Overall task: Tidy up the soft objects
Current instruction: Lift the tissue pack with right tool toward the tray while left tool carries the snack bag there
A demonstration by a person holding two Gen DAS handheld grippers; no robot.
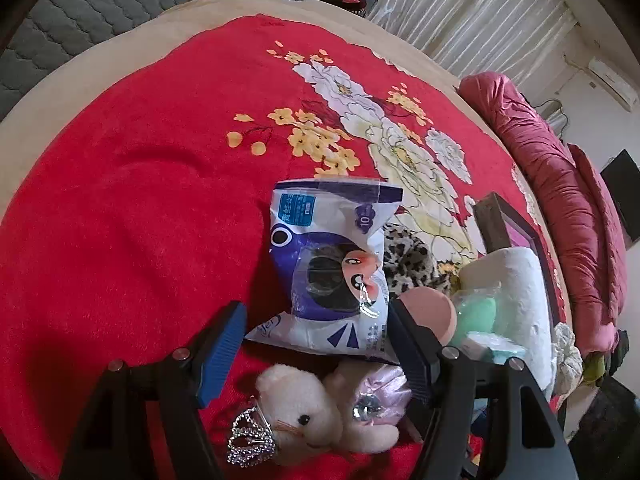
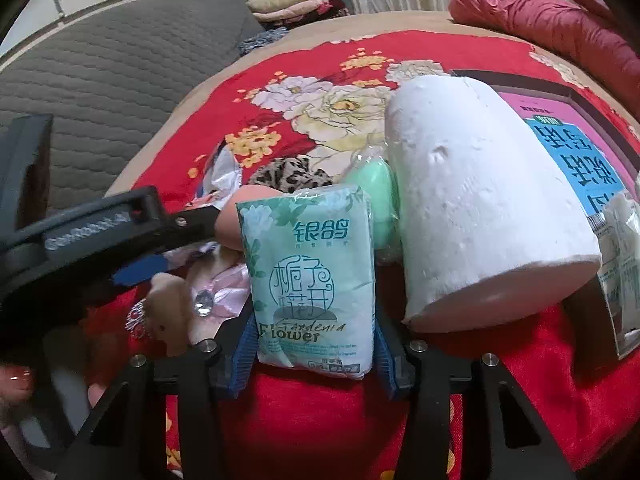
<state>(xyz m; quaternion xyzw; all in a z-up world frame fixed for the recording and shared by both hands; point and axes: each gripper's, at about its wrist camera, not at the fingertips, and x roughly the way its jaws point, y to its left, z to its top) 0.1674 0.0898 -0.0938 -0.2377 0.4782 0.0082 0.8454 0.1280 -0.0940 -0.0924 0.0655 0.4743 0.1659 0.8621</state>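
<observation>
Right gripper (image 2: 316, 344): my pads pinch the tissue pack (image 2: 314, 280), low on both sides.
Left gripper (image 1: 316, 344): my fingers are spread, empty, over the plush toy (image 1: 304, 416).
Risk: I think the slick wrapper could slip.
Crowding: paper roll (image 2: 480, 200) just beside; purple bag (image 1: 332, 264) near.
Room: I see open red blanket (image 1: 120, 220) leftward.

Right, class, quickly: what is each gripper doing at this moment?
Left gripper: open, holding nothing, above the plush toy.
Right gripper: closed on the green tissue pack.
</observation>
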